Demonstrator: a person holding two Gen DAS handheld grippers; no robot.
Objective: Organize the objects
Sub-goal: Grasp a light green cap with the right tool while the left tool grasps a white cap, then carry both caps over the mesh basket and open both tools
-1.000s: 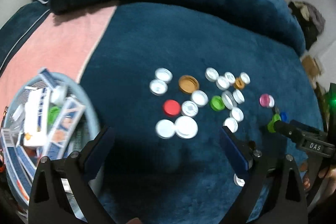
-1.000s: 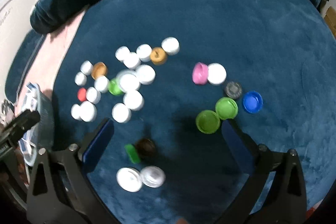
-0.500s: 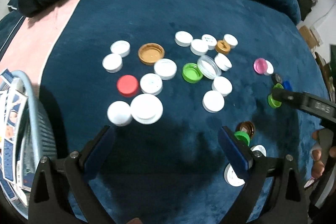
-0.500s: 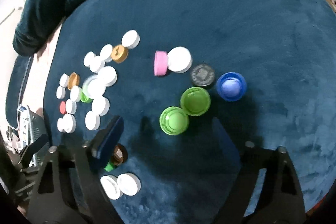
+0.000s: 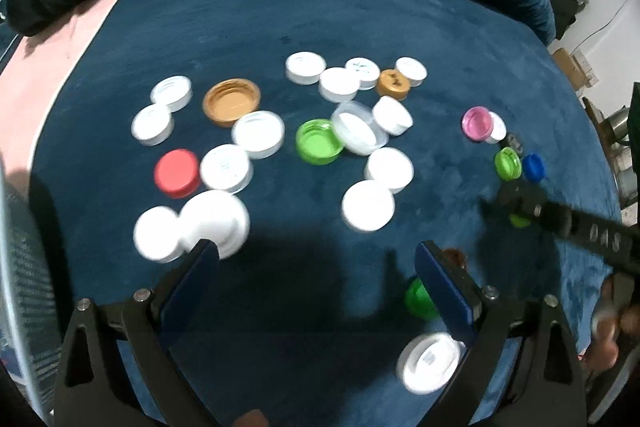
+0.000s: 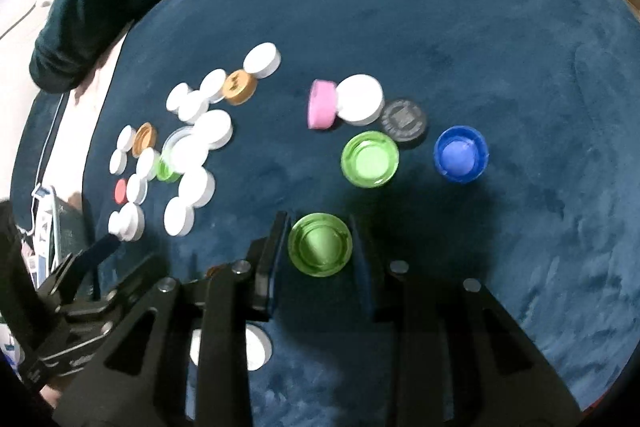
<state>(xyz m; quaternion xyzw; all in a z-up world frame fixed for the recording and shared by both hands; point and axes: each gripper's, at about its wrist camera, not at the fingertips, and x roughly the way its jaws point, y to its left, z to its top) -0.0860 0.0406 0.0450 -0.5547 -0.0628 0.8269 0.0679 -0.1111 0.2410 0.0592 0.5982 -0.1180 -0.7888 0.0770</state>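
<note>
The right gripper (image 6: 320, 247) has narrowed its fingers around the near round green plastic cap (image 6: 320, 244), which sat ahead of them before. The left gripper (image 5: 316, 267) still hangs wide open over the dark blue plush blanket (image 5: 320, 27).

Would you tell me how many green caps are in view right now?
4: nearest green cap in the right tool; second just beyond; third amid white caps; darker fourth by the left tool. More may be hidden.

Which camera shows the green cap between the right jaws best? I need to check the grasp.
The right wrist view: the green cap sits large and unobstructed between the right gripper jaws. In the left wrist view only a blurred sliver shows behind the gripper arm.
</note>
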